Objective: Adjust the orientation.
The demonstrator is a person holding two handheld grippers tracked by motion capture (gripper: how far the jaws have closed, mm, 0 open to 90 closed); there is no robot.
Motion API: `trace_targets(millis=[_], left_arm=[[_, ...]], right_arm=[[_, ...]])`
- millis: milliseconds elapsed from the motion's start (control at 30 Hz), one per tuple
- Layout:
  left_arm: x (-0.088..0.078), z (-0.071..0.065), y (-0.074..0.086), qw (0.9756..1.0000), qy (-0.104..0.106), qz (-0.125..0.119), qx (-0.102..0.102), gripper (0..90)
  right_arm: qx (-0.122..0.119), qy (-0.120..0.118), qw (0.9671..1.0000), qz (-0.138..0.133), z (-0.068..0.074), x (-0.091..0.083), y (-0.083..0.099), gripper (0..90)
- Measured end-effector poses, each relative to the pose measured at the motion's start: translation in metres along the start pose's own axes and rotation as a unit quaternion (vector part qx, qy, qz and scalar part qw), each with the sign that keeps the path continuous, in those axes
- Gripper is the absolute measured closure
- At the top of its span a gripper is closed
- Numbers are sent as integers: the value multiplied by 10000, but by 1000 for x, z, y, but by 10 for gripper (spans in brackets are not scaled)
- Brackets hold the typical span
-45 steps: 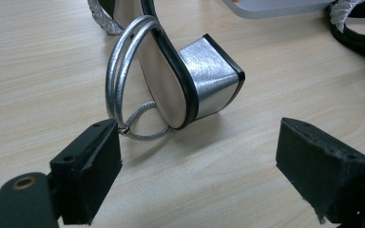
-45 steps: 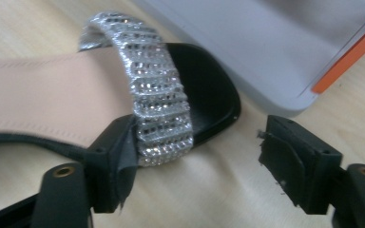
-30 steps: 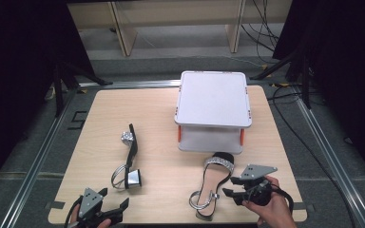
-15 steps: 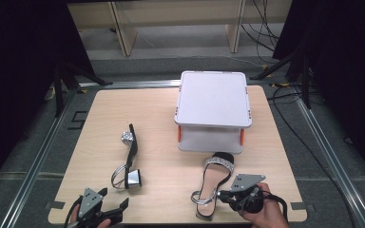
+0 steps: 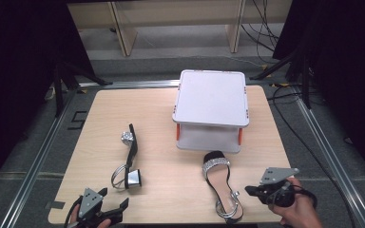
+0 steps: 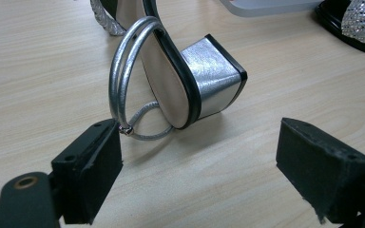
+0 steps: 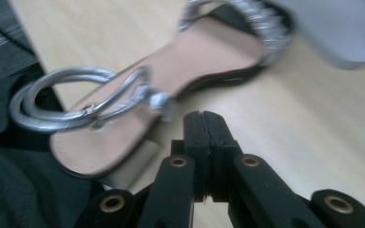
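So the job looks like getting this pair of silver sandals onto the little white two-tier rack (image 5: 212,111) at the back of the tabletop (image 5: 100,114). The right sandal (image 5: 221,183) sits upright just in front of the rack, heel toward the near edge. The right claw (image 5: 252,191) is beside that heel with its jaws pressed together on nothing, having just snapped shut with no strap or heel between them. My guess: that one needs reopening before going in, and the block heel looks like a safer bite than the thin ankle loop, which would probably slip.

The left sandal (image 5: 129,159) lies on its side, well apart from the rack. The left claw (image 5: 108,211) has its jaws wide apart, heel right ahead. I'd square up on the heel block and avoid pinching just the loop.
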State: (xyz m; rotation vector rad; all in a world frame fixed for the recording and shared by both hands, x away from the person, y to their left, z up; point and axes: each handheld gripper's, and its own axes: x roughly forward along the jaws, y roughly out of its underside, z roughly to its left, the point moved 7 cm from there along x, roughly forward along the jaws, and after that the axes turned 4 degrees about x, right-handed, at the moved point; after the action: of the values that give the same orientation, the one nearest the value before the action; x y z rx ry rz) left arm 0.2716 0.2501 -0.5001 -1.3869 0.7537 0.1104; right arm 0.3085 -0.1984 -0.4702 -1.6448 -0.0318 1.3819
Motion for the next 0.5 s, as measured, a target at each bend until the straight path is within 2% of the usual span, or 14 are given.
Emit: trace_targets(millis=[100,133,167,200,267,300,333,367,400,500], left_arm=[[1,0,0,10000,-3,-41,-12,151],[0,2,1,9999,-46,66,116,151],[1,0,0,10000,-13,-43,-12,151],[1,1,0,10000,-16,-1,24,151],[2,1,1,10000,-23,12,16,151],[2,0,0,10000,-17,-13,-26,151],[1,1,1,10000,-21,31,39,151],[1,1,1,10000,-25,41,22,152],[2,0,0,10000,-23,-41,-48,151],[2,1,1,10000,-21,12,16,152]], right_arm=[[120,113,9997,-167,-9,-7,-1,886],[295,75,9992,-276,-11,-9,-2,846],[501,36,9979,-419,-10,-10,-4,818],[583,-30,9972,-457,-7,-9,-6,773],[615,50,9970,-475,-2,-3,-13,606],[673,51,9968,-429,3,1,-17,564],[574,47,9975,-405,7,5,-20,507],[618,71,9972,-407,16,13,-28,400],[719,103,9966,-388,21,16,-30,359],[681,135,9971,-313,29,24,-35,298]])
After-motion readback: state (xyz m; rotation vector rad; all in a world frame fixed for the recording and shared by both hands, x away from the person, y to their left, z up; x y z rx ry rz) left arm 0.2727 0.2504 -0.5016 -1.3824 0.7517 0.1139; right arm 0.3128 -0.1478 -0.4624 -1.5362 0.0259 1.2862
